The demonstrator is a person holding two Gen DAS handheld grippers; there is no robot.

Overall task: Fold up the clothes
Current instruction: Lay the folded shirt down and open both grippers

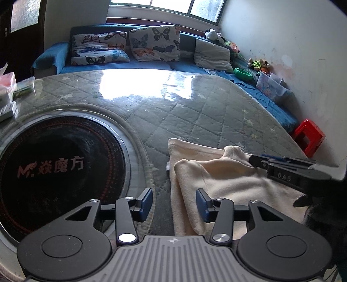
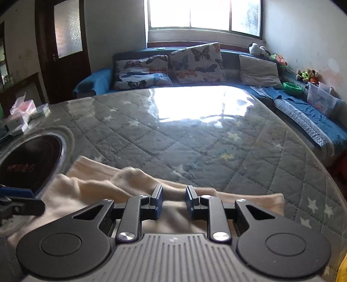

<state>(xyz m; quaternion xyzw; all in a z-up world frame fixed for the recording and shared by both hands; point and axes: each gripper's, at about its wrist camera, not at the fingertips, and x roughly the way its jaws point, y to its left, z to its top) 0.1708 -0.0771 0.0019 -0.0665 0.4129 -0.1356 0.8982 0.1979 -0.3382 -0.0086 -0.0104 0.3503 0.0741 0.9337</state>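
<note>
Cloth point(image 1: 227, 180) of cream colour lies rumpled and partly folded on the near side of the table point(image 1: 195, 121), just right of the round black hotplate point(image 1: 58, 171) set into the tabletop. The table is covered by a grey quilted mat with pale stars under a glossy clear sheet that reflects the window point(image 2: 203, 15). In the left wrist view the left gripper point(image 1: 174, 202) hangs low over the cloth's left edge with its blue-padded jaws wide apart; the right pad is above the cloth, the left pad above the bare mat, and nothing is between them. The right gripper point(image 1: 282, 167) enters that view from the right, its tip lying over a raised fold of the cloth. In the right wrist view the right gripper point(image 2: 174, 202) is over the cloth point(image 2: 104, 186) with its jaws at a moderate gap, narrower than the left's; cloth shows in the gap, but whether the pads touch it cannot be told. The left gripper's blue tip point(image 2: 17, 193) shows at the left edge of that view, beside the hotplate point(image 2: 30, 164). Beyond the table stands a blue sofa point(image 2: 303, 108) with butterfly cushions point(image 2: 195, 63) and a grey cushion point(image 2: 258, 69). Small packets point(image 1: 13, 86) lie on the table's far left corner, and a red stool point(image 1: 308, 136) stands by the wall.
</note>
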